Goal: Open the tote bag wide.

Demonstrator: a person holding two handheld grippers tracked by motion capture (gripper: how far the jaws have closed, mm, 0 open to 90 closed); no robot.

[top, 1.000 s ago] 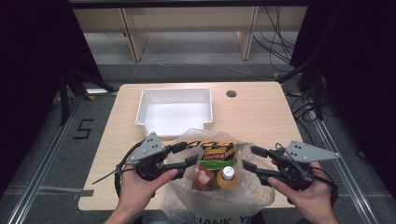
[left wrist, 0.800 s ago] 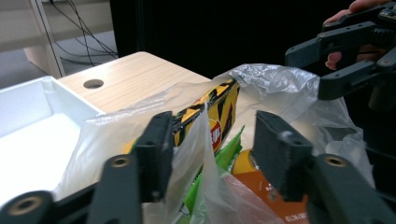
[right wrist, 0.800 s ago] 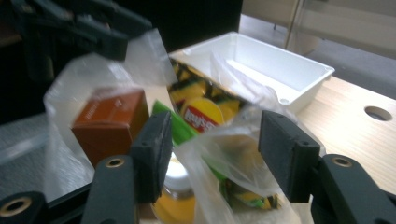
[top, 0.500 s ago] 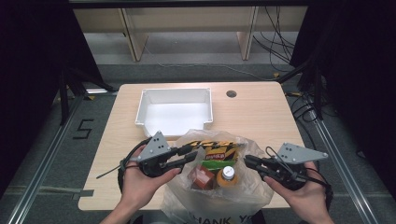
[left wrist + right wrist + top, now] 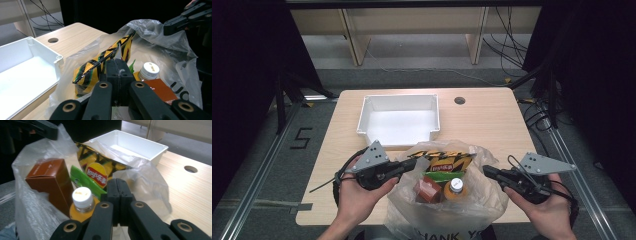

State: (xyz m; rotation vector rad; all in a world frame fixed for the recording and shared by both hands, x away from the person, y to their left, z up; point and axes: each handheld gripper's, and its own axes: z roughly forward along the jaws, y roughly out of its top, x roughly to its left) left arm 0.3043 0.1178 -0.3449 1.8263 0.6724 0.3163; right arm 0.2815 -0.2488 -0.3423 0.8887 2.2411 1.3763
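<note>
A clear plastic bag [image 5: 472,210] stands open at the table's near edge. In it are a yellow-black chips packet [image 5: 447,160], a brown box [image 5: 426,189] and an orange bottle with a white cap [image 5: 455,186]. My left gripper [image 5: 413,163] has just been closing and is shut on the bag's left rim; a sliver of film sticks up between its pads [image 5: 117,65]. My right gripper [image 5: 486,170] has just been closing too and is shut on the right rim [image 5: 117,183]. A green packet [image 5: 82,182] lies beside the bottle [image 5: 81,196].
An empty white bin [image 5: 399,97] sits on the wooden table [image 5: 492,120] behind the bag. A round cable hole [image 5: 459,100] is at the back right. Table legs and cables lie on the floor beyond.
Both grippers' jaws have closed from open onto the bag's rims. The hands have barely shifted, and the bag's contents have stayed put.
</note>
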